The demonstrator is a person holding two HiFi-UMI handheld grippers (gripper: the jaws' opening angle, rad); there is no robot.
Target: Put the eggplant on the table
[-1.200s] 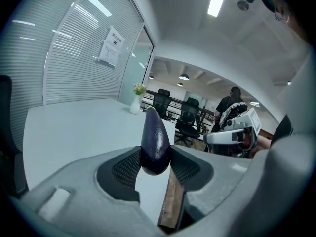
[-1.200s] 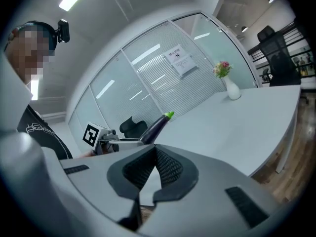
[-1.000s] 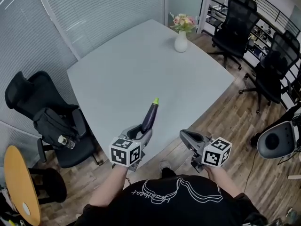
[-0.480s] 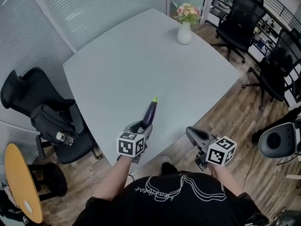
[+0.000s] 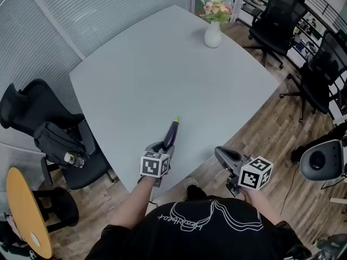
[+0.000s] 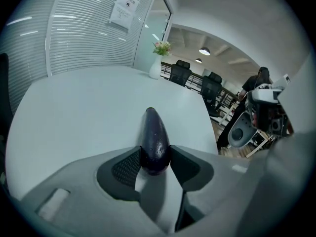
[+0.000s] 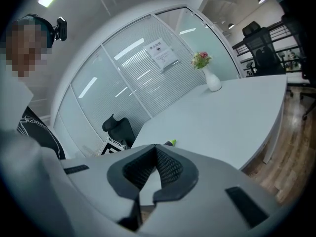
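**Head view.** The person's left arm reaches forward from the bottom middle of the frame. The left gripper [image 5: 164,147] points away and downward over the near edge of the table [image 5: 162,64]. Its jaws pinch the thick end of the eggplant [image 5: 171,134], which slants toward the upper right with its green tip farthest from the person. Whether the eggplant touches the tabletop I cannot tell. The right arm holds the right gripper [image 5: 219,153] at the lower right, just off the table's edge and above the floor [image 5: 271,129]. Its jaws are pressed together with nothing in them. A vase [image 5: 212,35] stands at the table's far corner, near the top of the frame. Against a second ago, the left gripper sits lower, nearer the table, and looks smaller in the frame, with the same grip on the eggplant. The right gripper has hardly shifted.

**Left gripper view.** The jaws stand partly apart, and their pads press both sides of the eggplant [image 6: 154,137] at mid-frame. Its dark body points away across the table [image 6: 74,112], toward the vase [image 6: 156,69] at the upper middle.

**Right gripper view.** The jaws meet at their tips in the lower middle, empty. Behind them lies the table [image 7: 237,112]. The eggplant's green tip [image 7: 170,142] shows just above the jaws, and the vase [image 7: 213,83] is at the upper right.
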